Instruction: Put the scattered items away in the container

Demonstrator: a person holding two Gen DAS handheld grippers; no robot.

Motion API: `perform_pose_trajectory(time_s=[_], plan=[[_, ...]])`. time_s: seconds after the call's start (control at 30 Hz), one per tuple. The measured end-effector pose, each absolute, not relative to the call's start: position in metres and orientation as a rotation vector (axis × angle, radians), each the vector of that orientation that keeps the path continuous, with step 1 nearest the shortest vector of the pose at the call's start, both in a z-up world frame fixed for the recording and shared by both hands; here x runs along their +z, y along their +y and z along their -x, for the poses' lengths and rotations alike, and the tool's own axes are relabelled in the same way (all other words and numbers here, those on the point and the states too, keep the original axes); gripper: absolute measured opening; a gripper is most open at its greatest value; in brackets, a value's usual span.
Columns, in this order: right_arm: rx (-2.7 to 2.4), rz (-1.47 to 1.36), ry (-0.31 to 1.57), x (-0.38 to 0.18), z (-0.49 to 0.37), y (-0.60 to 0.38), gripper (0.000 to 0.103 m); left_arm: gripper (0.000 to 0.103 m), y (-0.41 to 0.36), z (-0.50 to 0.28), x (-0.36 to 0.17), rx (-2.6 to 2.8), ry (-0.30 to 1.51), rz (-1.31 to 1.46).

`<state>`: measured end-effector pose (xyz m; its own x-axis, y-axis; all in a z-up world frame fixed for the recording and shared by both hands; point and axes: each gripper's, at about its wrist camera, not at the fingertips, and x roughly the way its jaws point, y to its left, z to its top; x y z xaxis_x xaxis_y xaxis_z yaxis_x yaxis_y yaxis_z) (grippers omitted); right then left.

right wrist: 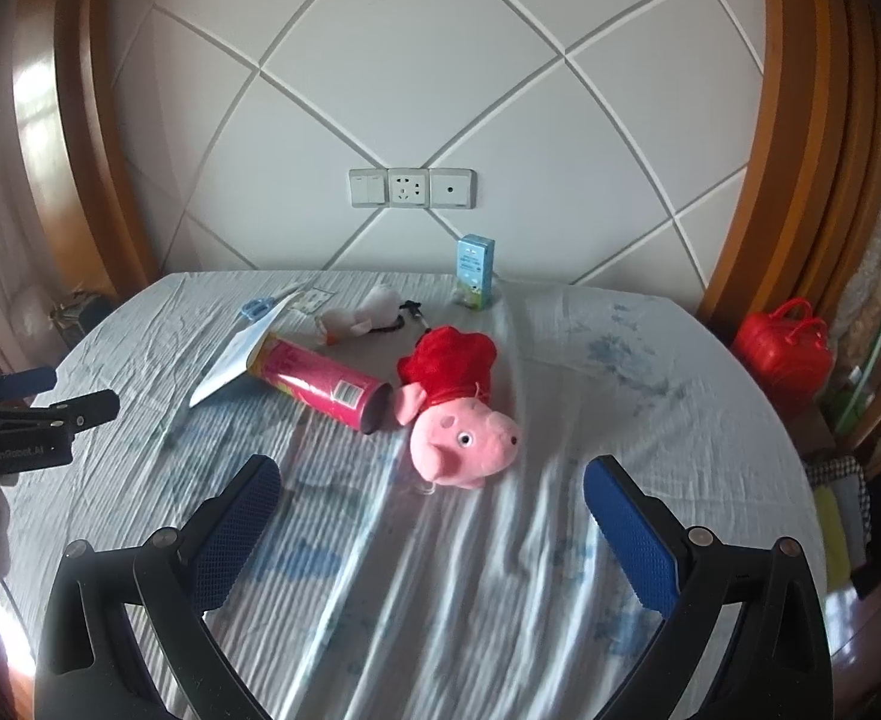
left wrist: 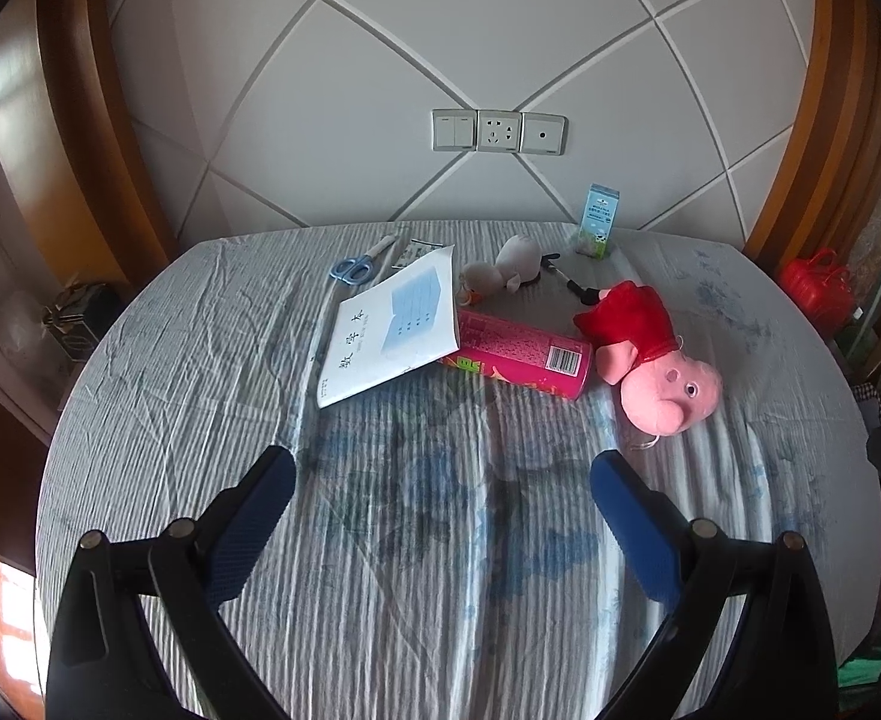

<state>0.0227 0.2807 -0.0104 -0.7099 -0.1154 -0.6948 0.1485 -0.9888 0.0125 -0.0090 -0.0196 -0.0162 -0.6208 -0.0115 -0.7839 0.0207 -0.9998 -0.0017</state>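
Scattered on the striped bedsheet (left wrist: 416, 540) lie a pink pig plush in a red dress (left wrist: 650, 354) (right wrist: 458, 408), a pink snack tube (left wrist: 524, 354) (right wrist: 320, 384) on its side, a white exercise book (left wrist: 392, 330) (right wrist: 236, 354) leaning on the tube, blue scissors (left wrist: 353, 269) (right wrist: 255, 308), a small white plush (left wrist: 509, 270) (right wrist: 362, 315) and an upright blue milk carton (left wrist: 598, 221) (right wrist: 474, 271). My left gripper (left wrist: 443, 474) hovers open in front of the tube. My right gripper (right wrist: 431, 480) is open just short of the pig. No container shows.
A padded white headboard with a socket panel (left wrist: 499, 131) backs the bed. A red bag (right wrist: 785, 348) stands off the bed at the right. Dark clutter (left wrist: 74, 318) sits at the left edge. In the right wrist view the left gripper (right wrist: 50, 396) shows at far left.
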Motion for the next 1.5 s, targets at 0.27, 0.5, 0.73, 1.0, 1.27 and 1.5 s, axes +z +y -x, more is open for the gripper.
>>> perform_pose_trajectory(time_s=[0.27,0.5,0.73,1.0,1.27,1.5], plan=[[-2.764,-1.275,0.013,-0.042,0.009,0.311,0.103,0.100,0.001,0.043,-0.038,-2.826,-0.063,-1.388],[-2.729,-1.337,-0.024,-0.072,0.053,0.329,0.095,0.100,0.054,0.107,-0.076,-2.887,-0.165,-1.450],[-2.647,-1.442,-0.124,-0.122,0.103,0.344,0.078,0.100,0.114,0.174,-0.124,-2.913,-0.235,-1.525],[-2.533,-1.490,-0.233,-0.170,0.163,0.338,0.080,0.100,0.118,0.191,-0.162,-2.888,-0.225,-1.617],[-2.347,-1.556,-0.358,-0.218,0.193,0.318,0.073,0.100,0.101,0.196,-0.176,-2.850,-0.161,-1.646],[-2.253,-1.628,-0.526,-0.205,0.146,0.314,0.058,0.100,0.089,0.175,-0.159,-2.852,-0.128,-1.625]])
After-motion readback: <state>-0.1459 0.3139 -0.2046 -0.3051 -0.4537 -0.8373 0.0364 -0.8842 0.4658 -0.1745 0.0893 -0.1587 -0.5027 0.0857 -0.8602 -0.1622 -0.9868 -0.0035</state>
